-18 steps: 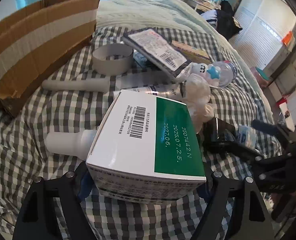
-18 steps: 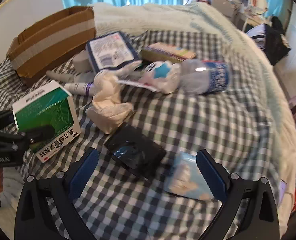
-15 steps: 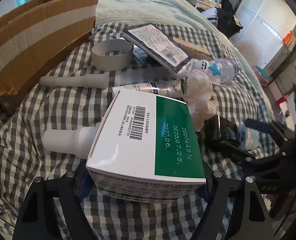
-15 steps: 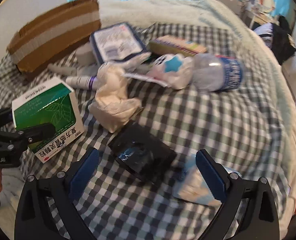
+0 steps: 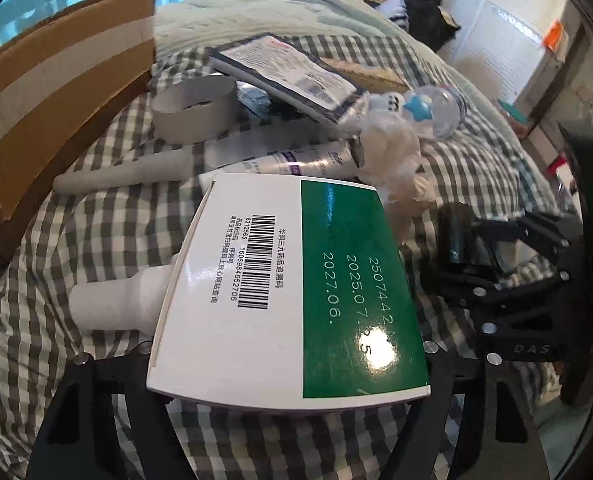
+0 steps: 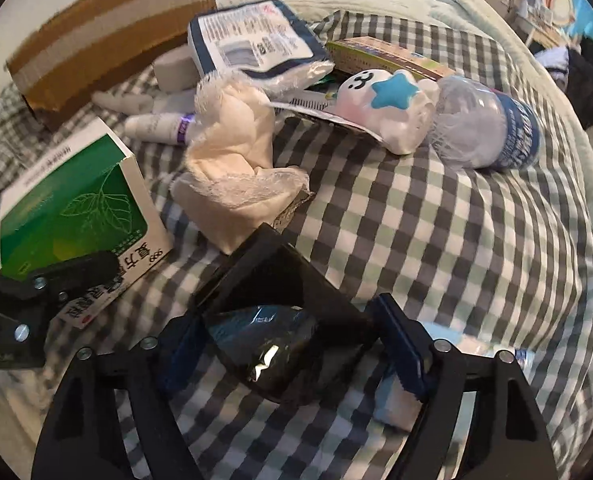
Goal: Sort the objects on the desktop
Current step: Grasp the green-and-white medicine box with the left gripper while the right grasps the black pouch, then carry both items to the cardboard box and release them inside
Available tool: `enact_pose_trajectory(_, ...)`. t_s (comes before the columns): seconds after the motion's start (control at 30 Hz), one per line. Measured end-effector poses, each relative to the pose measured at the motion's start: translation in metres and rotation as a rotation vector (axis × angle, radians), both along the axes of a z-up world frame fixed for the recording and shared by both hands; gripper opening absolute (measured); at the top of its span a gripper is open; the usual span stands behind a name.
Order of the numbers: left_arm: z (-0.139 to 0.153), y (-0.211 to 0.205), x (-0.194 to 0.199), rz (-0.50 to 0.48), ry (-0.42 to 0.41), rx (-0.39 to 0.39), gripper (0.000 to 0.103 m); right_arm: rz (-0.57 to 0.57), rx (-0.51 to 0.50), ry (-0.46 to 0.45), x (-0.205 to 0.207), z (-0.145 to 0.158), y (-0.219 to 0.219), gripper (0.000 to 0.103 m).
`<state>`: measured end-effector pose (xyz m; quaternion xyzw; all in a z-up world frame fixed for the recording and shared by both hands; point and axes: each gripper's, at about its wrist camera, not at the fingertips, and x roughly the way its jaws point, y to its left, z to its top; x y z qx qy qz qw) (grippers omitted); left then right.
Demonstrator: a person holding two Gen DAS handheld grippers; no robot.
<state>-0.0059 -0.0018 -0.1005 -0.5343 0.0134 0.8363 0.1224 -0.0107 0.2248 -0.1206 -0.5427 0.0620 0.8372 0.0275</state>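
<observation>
The left gripper (image 5: 288, 376) has its fingers closed on the green-and-white box (image 5: 292, 288), which fills the lower centre of the left view. In the right view, the right gripper (image 6: 292, 344) at lower centre has its blue fingers (image 6: 400, 348) clamped against the sides of a black packet (image 6: 272, 312) on the checked bed (image 6: 456, 232). A cardboard box (image 6: 108, 36) sits upper left.

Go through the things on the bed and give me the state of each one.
Medicine box: clamped in left gripper.
Black packet: between right gripper fingers.
Water bottle: lying on its side.
Cardboard box: open, tipped sideways.
Tube: lying flat.
</observation>
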Motion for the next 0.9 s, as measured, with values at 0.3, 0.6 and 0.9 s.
enact_pose_trajectory(0.3,0.050,-0.014,0.011,0.029,0.093,0.051,0.078,-0.032,-0.011,0.066,0.019,0.050,-0.007,0.079)
enact_pose_trajectory(0.6,0.168,-0.081,0.010,0.244,0.288,0.073,0.078,0.022,-0.002,0.292,0.004,0.187,-0.047,0.079)
enact_pose_trajectory(0.9,0.310,-0.167,-0.022,0.415,0.461,0.051,0.078,0.156,0.044,0.436,-0.070,0.319,-0.113,0.079)
